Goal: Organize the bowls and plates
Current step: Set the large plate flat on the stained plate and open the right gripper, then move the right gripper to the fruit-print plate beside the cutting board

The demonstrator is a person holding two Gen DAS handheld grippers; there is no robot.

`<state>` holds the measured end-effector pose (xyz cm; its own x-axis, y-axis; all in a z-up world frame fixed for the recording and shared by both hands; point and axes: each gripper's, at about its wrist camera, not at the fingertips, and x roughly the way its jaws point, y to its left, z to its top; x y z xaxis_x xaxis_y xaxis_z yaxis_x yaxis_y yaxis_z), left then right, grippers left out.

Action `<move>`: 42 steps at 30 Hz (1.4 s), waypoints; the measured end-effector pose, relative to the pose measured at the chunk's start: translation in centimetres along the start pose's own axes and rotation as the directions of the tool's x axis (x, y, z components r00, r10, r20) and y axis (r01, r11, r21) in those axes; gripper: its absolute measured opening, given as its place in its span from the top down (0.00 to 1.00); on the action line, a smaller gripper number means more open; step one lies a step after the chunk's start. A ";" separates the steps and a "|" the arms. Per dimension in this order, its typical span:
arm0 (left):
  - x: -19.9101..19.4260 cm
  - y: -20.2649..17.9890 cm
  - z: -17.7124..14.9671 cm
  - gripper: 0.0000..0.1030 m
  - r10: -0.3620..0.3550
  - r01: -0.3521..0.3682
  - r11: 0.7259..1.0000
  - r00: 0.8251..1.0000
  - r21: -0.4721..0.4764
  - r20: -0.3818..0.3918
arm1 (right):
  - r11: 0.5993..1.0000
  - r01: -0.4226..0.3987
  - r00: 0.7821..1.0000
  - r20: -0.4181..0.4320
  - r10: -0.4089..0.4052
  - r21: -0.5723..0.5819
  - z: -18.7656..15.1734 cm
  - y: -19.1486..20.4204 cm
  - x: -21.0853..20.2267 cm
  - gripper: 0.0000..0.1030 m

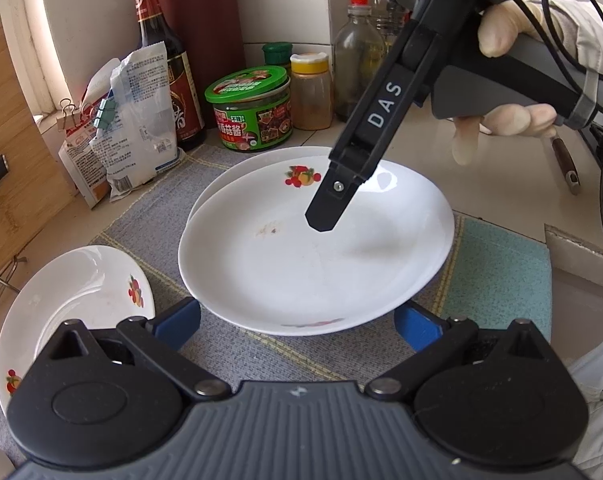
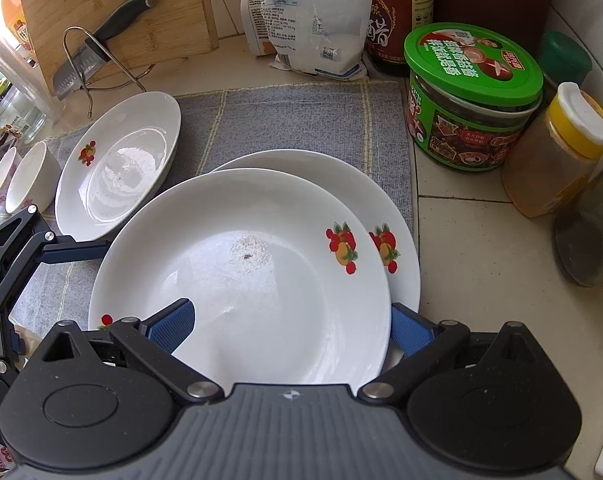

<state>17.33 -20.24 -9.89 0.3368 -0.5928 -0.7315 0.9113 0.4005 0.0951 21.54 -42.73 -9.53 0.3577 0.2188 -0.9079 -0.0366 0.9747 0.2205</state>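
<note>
The right gripper (image 2: pixel 289 328) has its fingers spread on either side of the top plate's (image 2: pixel 241 272) near rim, not clamped. This plate sits offset on a lower plate (image 2: pixel 401 216) near the bench's back corner. The left gripper (image 1: pixel 297 324) gapes, empty. A shallow pinch could let the glazed plate slide off.

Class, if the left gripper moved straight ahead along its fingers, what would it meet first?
Most likely the near rim of the top plate, which lies between the open left gripper's fingers; depth is uncertain, so it might slide beneath.
</note>
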 end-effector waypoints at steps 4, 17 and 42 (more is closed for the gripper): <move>0.3 0.0 0.0 0.01 0.000 0.000 1.000 1.000 -0.002 -0.003 | 1.000 0.021 1.000 0.005 -0.021 0.005 0.0 0.1 -0.1 0.00; 0.9 0.0 0.2 0.01 0.008 -0.008 1.000 1.000 -0.004 -0.024 | 0.998 0.060 0.998 0.013 -0.060 0.021 -0.3 0.3 -0.7 0.00; -2.8 0.2 -0.9 0.01 0.087 -0.077 0.982 0.995 -0.172 0.052 | 0.995 -0.028 0.981 0.187 0.045 -0.095 -2.9 3.7 -3.6 0.00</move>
<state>16.37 -17.91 -8.44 0.4264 -0.5912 -0.6846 0.8285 0.5590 0.0334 17.44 -39.79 -6.44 0.5238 0.2504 -0.8142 -0.1355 0.9681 0.2106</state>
